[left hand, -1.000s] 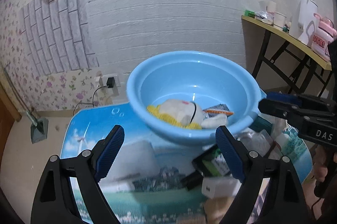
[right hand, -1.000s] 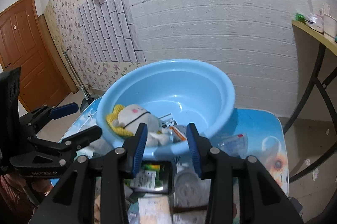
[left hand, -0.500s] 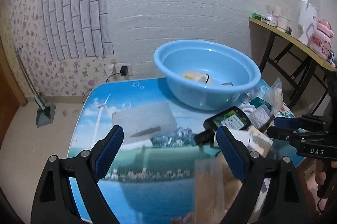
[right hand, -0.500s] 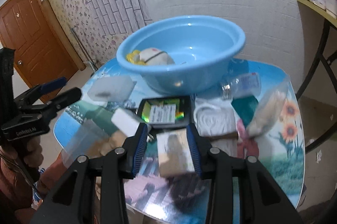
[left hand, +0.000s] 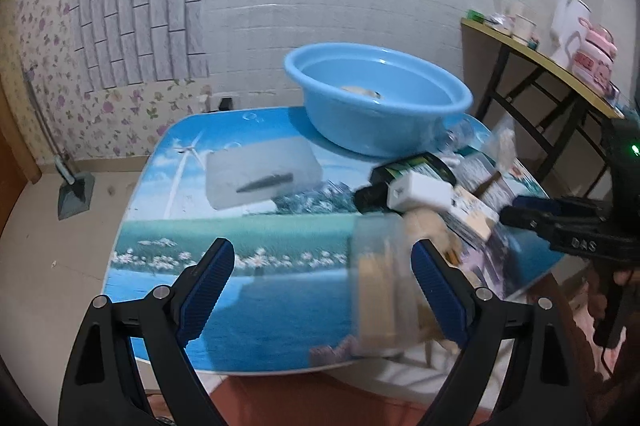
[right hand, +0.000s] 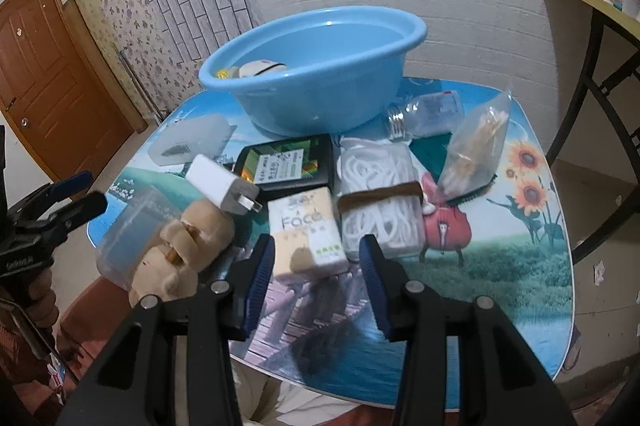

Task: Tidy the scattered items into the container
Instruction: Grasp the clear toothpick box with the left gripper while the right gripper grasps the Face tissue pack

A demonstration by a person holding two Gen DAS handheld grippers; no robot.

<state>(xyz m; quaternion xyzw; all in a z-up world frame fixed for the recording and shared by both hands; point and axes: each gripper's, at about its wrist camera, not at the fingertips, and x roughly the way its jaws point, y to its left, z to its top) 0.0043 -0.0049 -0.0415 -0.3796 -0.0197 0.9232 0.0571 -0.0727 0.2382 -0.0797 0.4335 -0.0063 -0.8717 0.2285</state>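
On a picture-printed table (right hand: 500, 266) beside a white brick-pattern wall, a blue basin (right hand: 320, 82) stands at the far edge with a pale soft toy (right hand: 262, 67) already lying inside, while the rest of the clutter waits in front of it. From large to small: a frosted plastic box (left hand: 260, 175) lies apart on the left; a black tray with a green label (right hand: 290, 162) sits just before the basin, touching a bundle of white cord (right hand: 378, 202) banded in brown; a clear bag of wooden sticks (right hand: 476, 146) leans over a red item; a clear bottle (right hand: 428, 114) lies on its side; a beige "Face" tissue pack (right hand: 306, 230), a tan plush toy (right hand: 184, 246) and a white charger plug (right hand: 222, 184) crowd the near edge. The left gripper (left hand: 322, 286) hangs wide apart over the table, nothing between its fingers. The right gripper (right hand: 316, 278) hovers near the tissue pack, its jaws opening and empty.
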